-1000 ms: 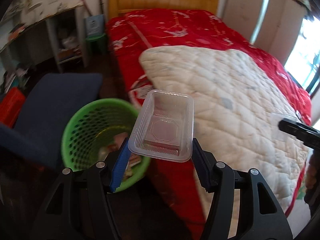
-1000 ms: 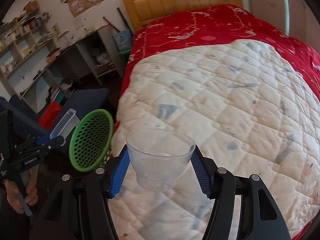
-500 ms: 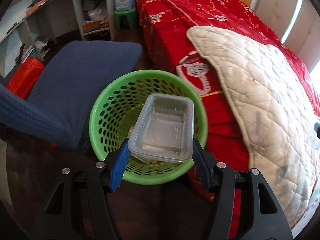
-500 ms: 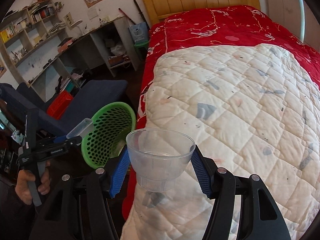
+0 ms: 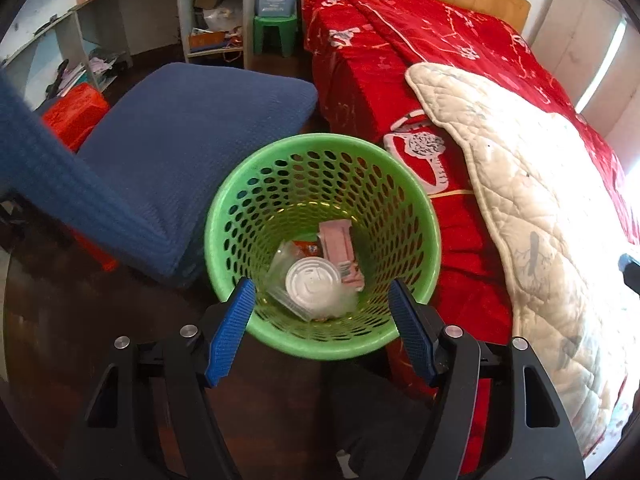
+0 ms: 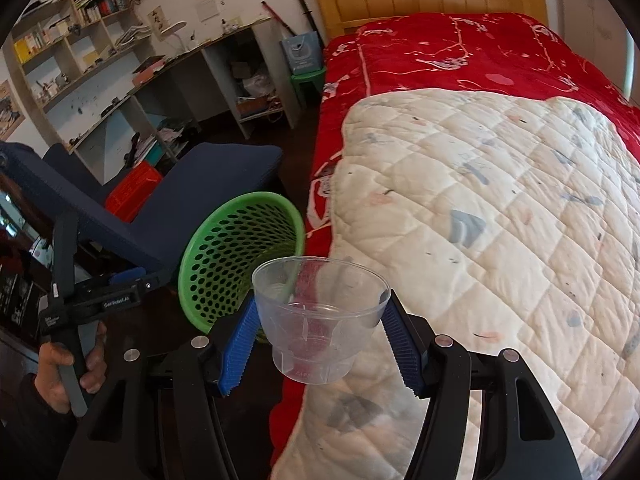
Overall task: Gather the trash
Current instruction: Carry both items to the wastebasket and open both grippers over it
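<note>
Clear plastic cup (image 6: 320, 320), empty, pinched in right gripper (image 6: 318, 344); left gripper (image 5: 322, 322), just opening, empty over green basket (image 5: 320, 216)

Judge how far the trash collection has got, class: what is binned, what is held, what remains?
Done: the left gripper has just opened and is empty above the green basket, where a clear plastic tray and other trash already lie. In hand: the right gripper clamps a clear plastic cup over the bed's edge, beside the basket. Left: dropping that cup in.
</note>
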Demonstrator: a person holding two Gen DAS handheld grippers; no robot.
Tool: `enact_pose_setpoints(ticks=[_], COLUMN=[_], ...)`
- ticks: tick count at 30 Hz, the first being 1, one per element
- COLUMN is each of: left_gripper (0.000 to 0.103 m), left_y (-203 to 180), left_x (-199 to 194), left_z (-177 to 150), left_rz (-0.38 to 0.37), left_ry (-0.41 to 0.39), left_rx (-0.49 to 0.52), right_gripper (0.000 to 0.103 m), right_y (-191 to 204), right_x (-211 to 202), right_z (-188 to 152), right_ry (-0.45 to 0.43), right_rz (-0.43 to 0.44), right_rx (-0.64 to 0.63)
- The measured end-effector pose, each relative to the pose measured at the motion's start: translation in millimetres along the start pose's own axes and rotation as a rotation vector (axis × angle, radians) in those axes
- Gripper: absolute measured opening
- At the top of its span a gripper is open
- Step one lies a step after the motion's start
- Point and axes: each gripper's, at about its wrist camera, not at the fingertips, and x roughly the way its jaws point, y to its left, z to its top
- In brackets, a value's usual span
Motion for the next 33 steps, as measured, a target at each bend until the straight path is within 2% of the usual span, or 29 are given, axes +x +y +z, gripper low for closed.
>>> enact_pose_setpoints(ticks=[12,26,31,33], left_gripper=[0.071,0.071,0.071,0.071], left_y=[17.1,43.5,43.7,43.4], left_x=[-26.9,-33.0,-29.1,-29.6], left_z=[-20.7,-36.7,-39.8,-40.7], left_rz=[0.042,0.038,0.033,0.036], left_ry=[-0.034,-0.036,-0.025,-0.026], left_rx=[-0.008,-0.062,-0.071,-0.071], right_gripper=[0.059,0.060,0.068,0.068], right_y=[51.5,113.6,124.7,124.6], right_x=[43.4,110.6,128.0,128.4], right_z=[15.7,41.4,45.3,45.4], right_ry=[0.062,0.106,0.111,0.106], right_rz=[0.075,0.071,0.087,0.099], right_rx=[-0.063,-0.148,-0.143,-0.134])
